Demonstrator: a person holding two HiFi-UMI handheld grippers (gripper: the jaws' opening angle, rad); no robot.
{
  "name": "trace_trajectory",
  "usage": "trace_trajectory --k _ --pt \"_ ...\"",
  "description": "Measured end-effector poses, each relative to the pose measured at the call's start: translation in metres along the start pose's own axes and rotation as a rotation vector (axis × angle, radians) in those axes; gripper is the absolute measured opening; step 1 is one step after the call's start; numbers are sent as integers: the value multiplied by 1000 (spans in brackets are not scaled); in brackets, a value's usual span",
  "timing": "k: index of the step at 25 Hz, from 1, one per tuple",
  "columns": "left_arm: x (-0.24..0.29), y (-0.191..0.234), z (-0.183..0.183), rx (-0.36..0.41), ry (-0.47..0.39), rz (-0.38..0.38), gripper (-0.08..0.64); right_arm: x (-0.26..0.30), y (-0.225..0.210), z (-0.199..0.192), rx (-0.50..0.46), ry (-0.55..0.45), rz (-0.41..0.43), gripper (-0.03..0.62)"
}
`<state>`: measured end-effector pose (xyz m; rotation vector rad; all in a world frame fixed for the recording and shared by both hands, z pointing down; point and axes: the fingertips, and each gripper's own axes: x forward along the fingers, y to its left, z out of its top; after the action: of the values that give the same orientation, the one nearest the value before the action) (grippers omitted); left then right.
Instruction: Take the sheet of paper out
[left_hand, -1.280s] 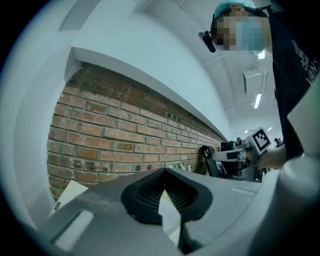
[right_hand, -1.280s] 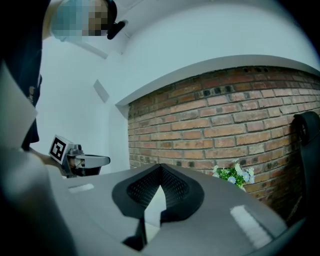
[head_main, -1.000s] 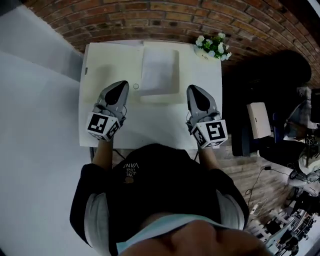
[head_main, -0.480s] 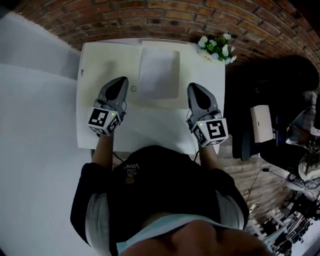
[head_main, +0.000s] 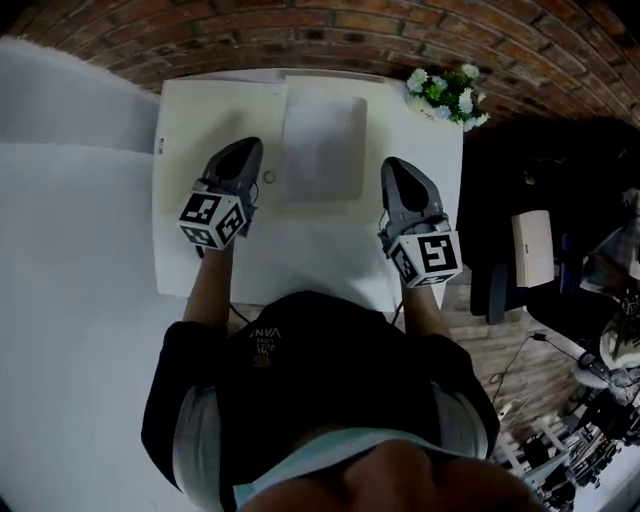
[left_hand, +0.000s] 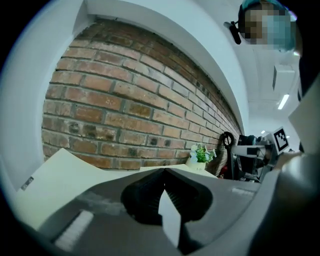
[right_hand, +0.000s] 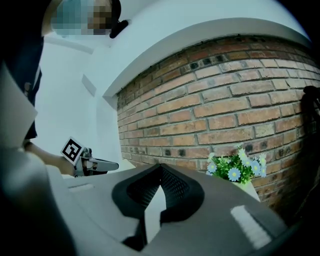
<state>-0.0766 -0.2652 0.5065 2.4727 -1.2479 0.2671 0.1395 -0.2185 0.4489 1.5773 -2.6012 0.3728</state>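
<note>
Sheet (head_main: 322, 145) lies flat at the table's (head_main: 200, 110) far middle, between our grippers.
Over the last second we have moved both grippers forward; the left gripper (head_main: 249, 148) and right gripper (head_main: 391, 165) now flank the sheet, jaws closed on nothing. We cannot read the print on our shirt (head_main: 300, 350). The sheet's long axis points at the brick wall (head_main: 300, 35).

Your top (head_main: 330, 385): black, small pale print (head_main: 266, 340) on the front | your sleeves (head_main: 195, 435): grey panels | your left gripper (head_main: 250, 147) and right gripper (head_main: 394, 164): grey tapered shells, black ribbed pads (left_hand: 144, 197), black-and-white marker cubes (head_main: 213, 218)
</note>
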Motion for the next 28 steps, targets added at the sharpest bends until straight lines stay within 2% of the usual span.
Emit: trace_trajectory --k 6,12,19,23,28 --pt "25 16 -27 -93 78 12 3 8 -7 -8 5 13 -2 2" --pt "38 24 -44 -139 140 15 29 13 -12 -11 11 15 0 1" --pt "57 22 -69 -181 227 -19 105 14 -22 -20 21 33 -18 2" --pt "67 21 -85 -210 304 -33 203 16 -25 -22 27 38 -19 2" --pt "77 13 -95 -248 380 -67 248 15 -28 -26 32 46 -23 2"
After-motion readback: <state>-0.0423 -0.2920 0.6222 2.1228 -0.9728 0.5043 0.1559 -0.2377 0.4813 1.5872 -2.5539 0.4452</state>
